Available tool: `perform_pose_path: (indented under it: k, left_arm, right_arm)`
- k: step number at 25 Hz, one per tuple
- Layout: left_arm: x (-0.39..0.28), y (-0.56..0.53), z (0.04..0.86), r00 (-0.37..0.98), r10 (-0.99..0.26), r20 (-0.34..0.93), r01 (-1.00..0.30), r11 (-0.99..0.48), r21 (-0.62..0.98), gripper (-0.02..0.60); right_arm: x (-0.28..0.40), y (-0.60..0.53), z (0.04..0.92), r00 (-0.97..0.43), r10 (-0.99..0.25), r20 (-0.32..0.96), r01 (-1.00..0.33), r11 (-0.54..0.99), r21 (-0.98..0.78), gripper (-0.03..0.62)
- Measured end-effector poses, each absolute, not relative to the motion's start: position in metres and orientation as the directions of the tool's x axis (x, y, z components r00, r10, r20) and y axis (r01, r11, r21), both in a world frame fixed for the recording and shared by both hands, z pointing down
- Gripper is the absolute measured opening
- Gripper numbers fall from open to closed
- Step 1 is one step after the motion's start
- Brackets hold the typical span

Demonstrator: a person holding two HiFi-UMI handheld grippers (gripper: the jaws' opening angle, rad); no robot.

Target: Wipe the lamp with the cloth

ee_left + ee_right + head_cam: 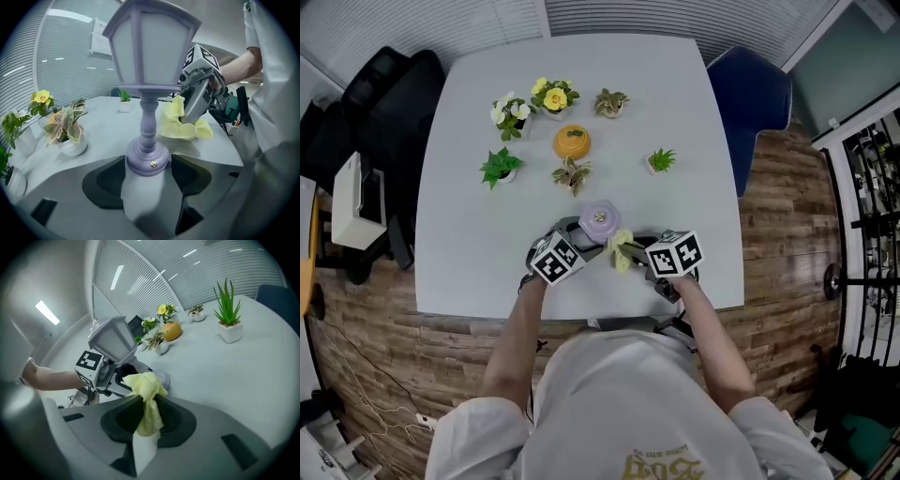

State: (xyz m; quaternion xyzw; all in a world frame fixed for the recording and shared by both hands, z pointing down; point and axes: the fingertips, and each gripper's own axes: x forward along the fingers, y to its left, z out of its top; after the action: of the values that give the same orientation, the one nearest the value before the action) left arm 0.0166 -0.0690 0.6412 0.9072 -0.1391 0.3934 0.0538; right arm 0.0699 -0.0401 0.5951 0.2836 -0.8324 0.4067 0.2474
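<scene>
Left claw (148, 174) round lamp (151, 70) base, right claw (146, 413) with cloth (143, 383) beside

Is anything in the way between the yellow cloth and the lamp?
Nothing visible. The cloth, pinched in the right hand-held gripper, hangs close beside the lamp stem, while the left hand-held gripper clamps the base.

Small potted plants (501, 167) ring an orange pumpkin-shaped ornament (572, 142) on the far half of a white table (694, 122); a blue chair (753, 94) stands at its right, on wooden floor (787, 234).
</scene>
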Motion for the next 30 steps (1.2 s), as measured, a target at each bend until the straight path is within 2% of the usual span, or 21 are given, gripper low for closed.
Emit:
perform_pose_path:
  k: [4, 11, 14, 16, 20, 22, 26, 30]
  left_arm:
    - [0.015, -0.059, 0.632, 0.662, -0.246, 0.708, -0.349, -0.937, 0.0, 0.295]
    - [0.007, -0.037, 0.583, 0.738, -0.383, 0.555, -0.539, -0.83, 0.145, 0.286]
    - [0.002, -0.031, 0.554, 0.759, -0.454, 0.466, -0.587, -0.788, 0.187, 0.216]
    - [-0.002, -0.028, 0.53, 0.77, -0.5, 0.396, -0.607, -0.765, 0.215, 0.195]
    - [-0.013, -0.025, 0.484, 0.763, -0.584, 0.277, -0.642, -0.735, 0.219, 0.146]
    - [-0.015, -0.023, 0.463, 0.759, -0.609, 0.228, -0.65, -0.728, 0.218, 0.096]
    - [-0.019, -0.021, 0.428, 0.74, -0.651, 0.169, -0.672, -0.718, 0.181, 0.027]
    - [-0.027, -0.021, 0.41, 0.703, -0.694, 0.154, -0.711, -0.691, 0.128, 0.009]
  right_arm:
    - [0.074, -0.036, 0.58, -0.676, -0.388, 0.626, -0.723, 0.514, -0.463, 0.08]
    - [0.089, -0.028, 0.536, -0.59, -0.618, 0.52, -0.807, 0.44, -0.394, 0.08]
    - [0.1, -0.026, 0.517, -0.53, -0.707, 0.468, -0.845, 0.396, -0.359, 0.08]
    - [0.107, -0.022, 0.503, -0.492, -0.753, 0.437, -0.866, 0.374, -0.331, 0.081]
    - [0.114, -0.015, 0.48, -0.426, -0.817, 0.389, -0.901, 0.344, -0.264, 0.081]
    - [0.113, -0.011, 0.469, -0.41, -0.836, 0.364, -0.909, 0.343, -0.235, 0.081]
    - [0.109, -0.003, 0.45, -0.403, -0.857, 0.322, -0.915, 0.367, -0.169, 0.081]
    - [0.108, 0.001, 0.435, -0.399, -0.87, 0.29, -0.917, 0.376, -0.135, 0.081]
